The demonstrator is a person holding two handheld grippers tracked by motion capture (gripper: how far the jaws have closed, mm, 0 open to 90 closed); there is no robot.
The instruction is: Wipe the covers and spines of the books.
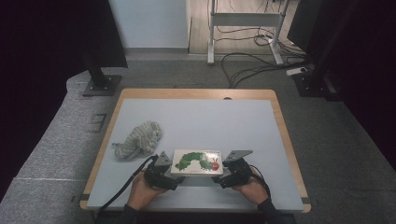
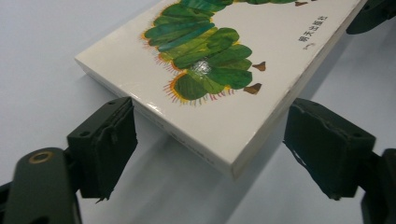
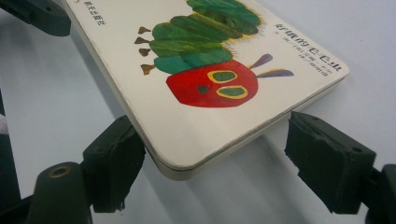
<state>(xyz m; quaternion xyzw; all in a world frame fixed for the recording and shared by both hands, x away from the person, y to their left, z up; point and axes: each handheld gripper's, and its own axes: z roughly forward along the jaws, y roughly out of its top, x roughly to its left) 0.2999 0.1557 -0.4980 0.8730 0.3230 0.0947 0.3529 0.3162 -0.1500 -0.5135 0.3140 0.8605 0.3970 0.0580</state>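
The two hands sit closest to the camera at the desk's (image 1: 196, 116) near edge, one on each short end of the book. The left gripper (image 1: 164, 169) is at the book's (image 1: 197, 162) left end, the right gripper (image 1: 229, 171) at its right end. The book lies flat on the desk, cover up, green caterpillar with a red head. In the left gripper view the fingers (image 2: 105, 149) stand apart with the book's corner (image 2: 224, 154) between them, left pad just beside the edge, right pad clear of it. Same deal in the right gripper view: fingers (image 3: 114, 163) apart around the rounded corner (image 3: 187, 158), left one right up against the book; can't tell if it touches. A grey knitted cloth (image 1: 138, 139) lies bunched up left of the book, a bit further back.
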